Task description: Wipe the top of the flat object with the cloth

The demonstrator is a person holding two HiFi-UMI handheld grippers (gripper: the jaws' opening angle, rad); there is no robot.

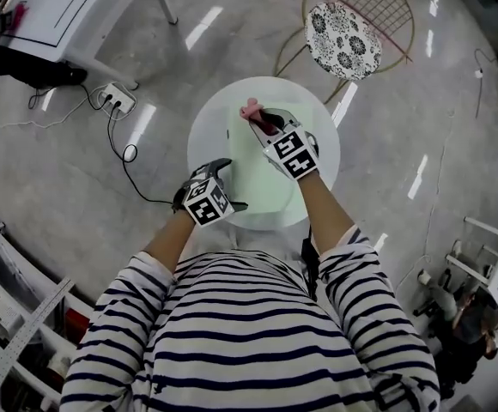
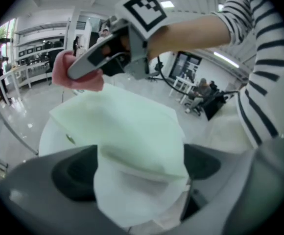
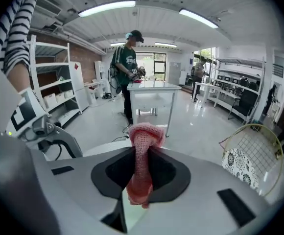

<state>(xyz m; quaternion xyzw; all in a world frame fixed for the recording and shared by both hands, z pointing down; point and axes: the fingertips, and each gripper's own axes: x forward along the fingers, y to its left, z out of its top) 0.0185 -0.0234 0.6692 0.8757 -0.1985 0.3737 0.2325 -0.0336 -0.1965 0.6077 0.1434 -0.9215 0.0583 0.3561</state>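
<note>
Cloth: pink knitted cloth, soft and light, pinched mid-length in the closed right tongs, near the 12 o'clock edge of the pale green flat sheet on the round white desk. Left tongs gape wide and grip nothing, with the sheet's 7 o'clock corner between them (thin, probably slides; steady it there). No legible writing.

The left tool is holding its grey jaws wide apart, with the near corner of the pale green flat object lying between them, unpinched. The flat object is resting on the round white table. Over its far edge the right tool is gripping a bunched pink cloth, though contact with the sheet is unclear. A forearm in a striped sleeve is carrying that tool.
</note>
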